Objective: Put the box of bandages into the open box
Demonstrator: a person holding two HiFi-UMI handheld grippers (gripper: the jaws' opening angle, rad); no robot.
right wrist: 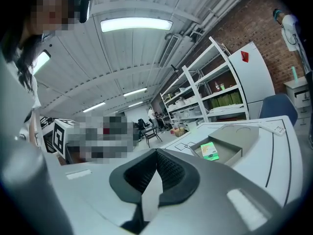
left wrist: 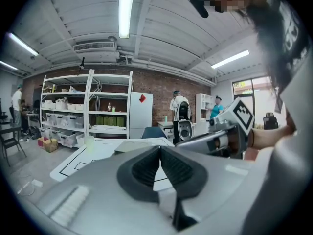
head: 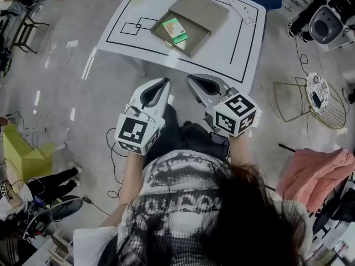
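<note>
Hair and a patterned shirt fill the near middle of the head view and hide the floor beneath the person. The far edge of the white bench (head: 233,49) is cut off at the top of that view.

Both tools are held near the body, well short of the bench. The left tool (head: 165,82) has its dark ribbed pads (left wrist: 146,168) pressed together with nothing between them. The right tool (head: 190,77) is likewise closed and empty, its jaws meeting at the tip in its own view. Each carries a cube of black-and-white square markers.

On the far middle of the bench lies the open box (head: 161,29), a flat brown tray with its lid folded back on the far side. Inside the tray, toward its right end, rests the box of bandages (head: 176,30), green and lying flat. The right gripper view shows the same: the green pack (right wrist: 210,151) sits in the tray (right wrist: 234,148), far to the right of the closed jaws.

Print on the pack is too small to read. Black rectangles are drawn on the bench top. A pink cloth (head: 313,173) lies at the right, partly cut off by the frame.
</note>
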